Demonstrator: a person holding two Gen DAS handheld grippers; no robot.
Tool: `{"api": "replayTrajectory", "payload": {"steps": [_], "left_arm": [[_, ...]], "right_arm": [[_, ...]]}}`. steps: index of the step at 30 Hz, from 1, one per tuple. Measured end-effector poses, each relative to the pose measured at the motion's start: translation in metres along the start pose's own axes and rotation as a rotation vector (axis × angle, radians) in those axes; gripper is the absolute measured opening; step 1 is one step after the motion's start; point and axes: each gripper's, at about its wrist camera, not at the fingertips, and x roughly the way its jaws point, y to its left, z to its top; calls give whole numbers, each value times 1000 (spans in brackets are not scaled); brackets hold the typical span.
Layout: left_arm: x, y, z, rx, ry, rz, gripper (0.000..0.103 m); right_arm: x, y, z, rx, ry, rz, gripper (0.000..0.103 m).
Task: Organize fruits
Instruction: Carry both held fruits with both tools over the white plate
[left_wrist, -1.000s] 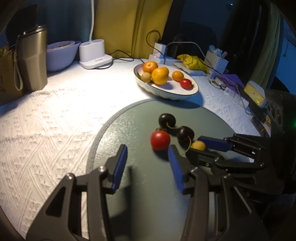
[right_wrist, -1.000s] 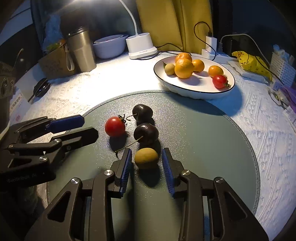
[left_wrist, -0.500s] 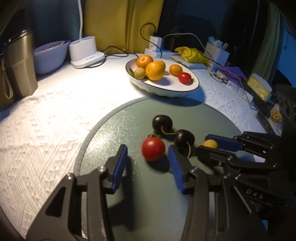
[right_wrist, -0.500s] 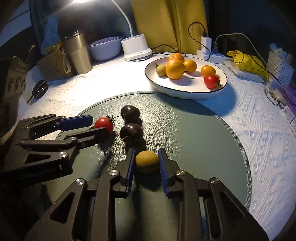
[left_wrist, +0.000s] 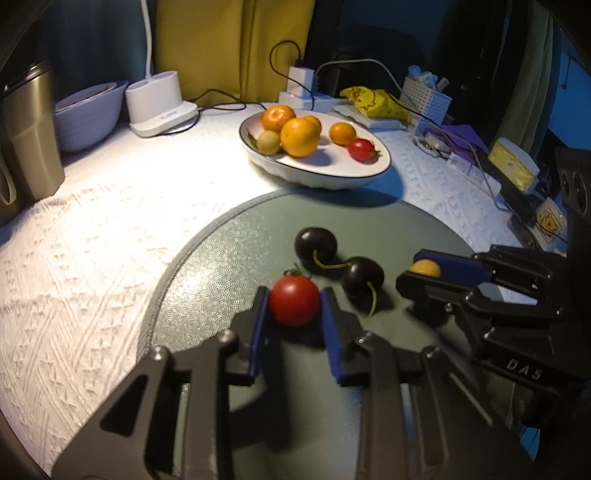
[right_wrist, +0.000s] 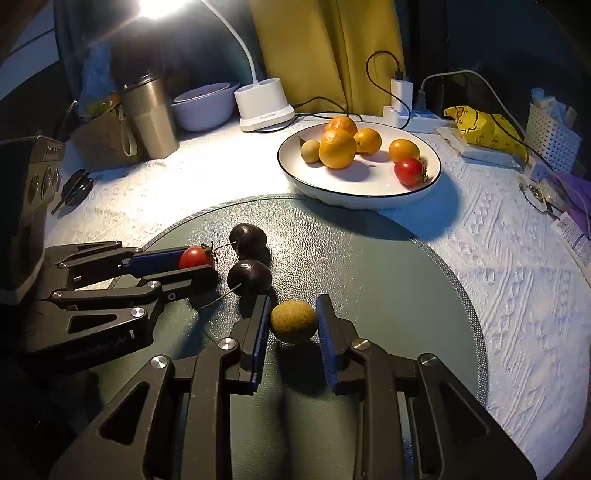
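While our left gripper (left_wrist: 294, 306) has its blue pads pressed on both sides of the small red cherry tomato (left_wrist: 294, 300), our right gripper (right_wrist: 291, 317) brackets the small round yellow-green fruit (right_wrist: 294, 321); that fruit touches the right pad, but we cannot tell whether the left pad meets it. Both fruits sit on the near part of the round grey-green mat (right_wrist: 388, 280). Between the two grippers lie two dark purple cherries (right_wrist: 248, 275) with thin stems, the nearer one just beside our right gripper's left finger, crowding that side. Farther off, beyond the mat's far edge, stands the white oval plate with a dark rim (right_wrist: 432, 177) on the white textured tablecloth (left_wrist: 92, 229). We count six fruits in it: four oranges (right_wrist: 337, 148), one yellow-green fruit and one red tomato (right_wrist: 409, 171). At the far left stand one steel tumbler (right_wrist: 151, 114), one pale bowl (right_wrist: 207, 107) and one white lamp base (right_wrist: 264, 105); at the far right one yellow packet (right_wrist: 476, 123).
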Motion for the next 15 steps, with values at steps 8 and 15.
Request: {"api": "replayTrajectory", "payload": {"steps": [8, 15], "left_arm": [[-16, 0, 6, -1, -35, 1, 28], [-30, -3, 22, 16, -78, 16, 28]], "right_arm": [[-8, 1, 8, -13, -21, -6, 27], [-14, -1, 18, -18, -44, -9, 27]]}}
